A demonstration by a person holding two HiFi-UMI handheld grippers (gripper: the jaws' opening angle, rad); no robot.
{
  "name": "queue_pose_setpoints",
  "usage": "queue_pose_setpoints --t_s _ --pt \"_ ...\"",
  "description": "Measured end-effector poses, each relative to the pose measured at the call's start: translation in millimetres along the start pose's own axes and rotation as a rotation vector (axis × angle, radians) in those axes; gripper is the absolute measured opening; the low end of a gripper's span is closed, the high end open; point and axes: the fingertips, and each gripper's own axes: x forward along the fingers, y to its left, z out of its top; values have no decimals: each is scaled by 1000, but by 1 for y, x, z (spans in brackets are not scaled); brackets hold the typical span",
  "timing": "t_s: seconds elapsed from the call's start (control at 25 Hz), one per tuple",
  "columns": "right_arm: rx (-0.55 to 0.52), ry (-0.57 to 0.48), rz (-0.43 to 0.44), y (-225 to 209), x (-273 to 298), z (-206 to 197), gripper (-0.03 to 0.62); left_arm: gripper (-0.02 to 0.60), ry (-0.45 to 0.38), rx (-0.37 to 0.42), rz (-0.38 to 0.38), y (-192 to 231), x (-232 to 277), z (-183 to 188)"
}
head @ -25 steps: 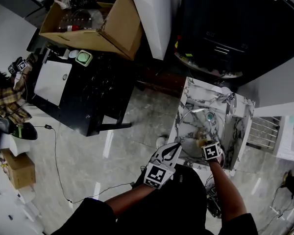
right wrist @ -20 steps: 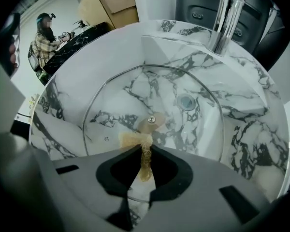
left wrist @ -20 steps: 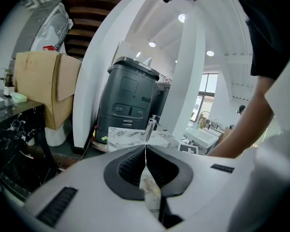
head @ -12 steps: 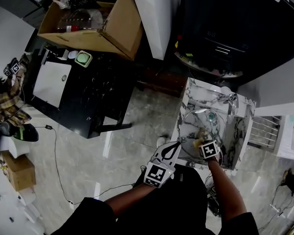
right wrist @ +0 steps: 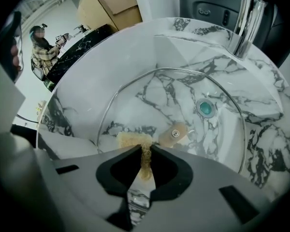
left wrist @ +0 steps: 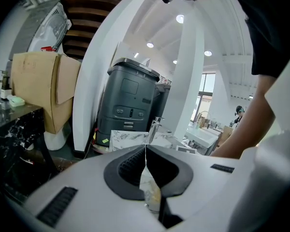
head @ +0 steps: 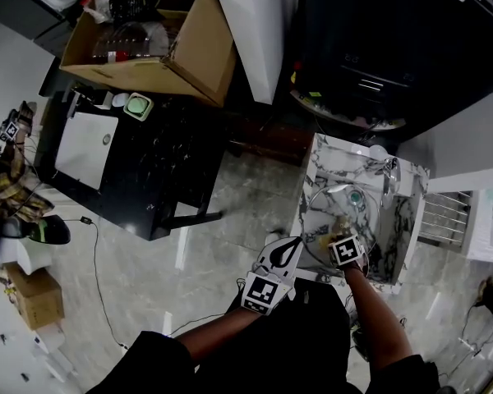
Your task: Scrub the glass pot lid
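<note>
The glass pot lid [right wrist: 183, 98] lies tilted in the marble sink [right wrist: 111, 57], its steel rim a wide ring and its tan knob [right wrist: 174, 133] near the middle. My right gripper [right wrist: 145, 152] is shut on a tan scrub pad [right wrist: 133, 139] that presses on the lid's near part. In the head view the right gripper [head: 339, 240] reaches into the sink [head: 320, 158]. My left gripper [head: 295, 244] sits at the sink's near left edge. In the left gripper view it [left wrist: 146, 154] is shut on the lid's thin rim [left wrist: 150, 187].
A chrome tap [right wrist: 244, 23] stands at the sink's far side and a green drain plug [right wrist: 205, 108] lies below the lid. A dark grey appliance [left wrist: 128, 98], a cardboard box [head: 148, 35] and a black marble table [head: 140, 158] stand left. A person [head: 8, 179] is far left.
My right gripper with the pad has slid a little to the left across the lid. The left gripper has stayed where it was.
</note>
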Motion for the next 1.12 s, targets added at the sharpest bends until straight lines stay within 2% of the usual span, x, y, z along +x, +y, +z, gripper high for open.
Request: queue_pose_setpoints --t_s 0.2,0.4,1.12 --pt "-9 -45 -17 3 -1 16 63 18 -1 1 -9 2 1 4" --pt "85 -69 9 3 1 22 63 18 8 -2 -7 5 0 0" --pt "69 -114 28 8 9 58 63 18 19 -16 1 17 4 1"
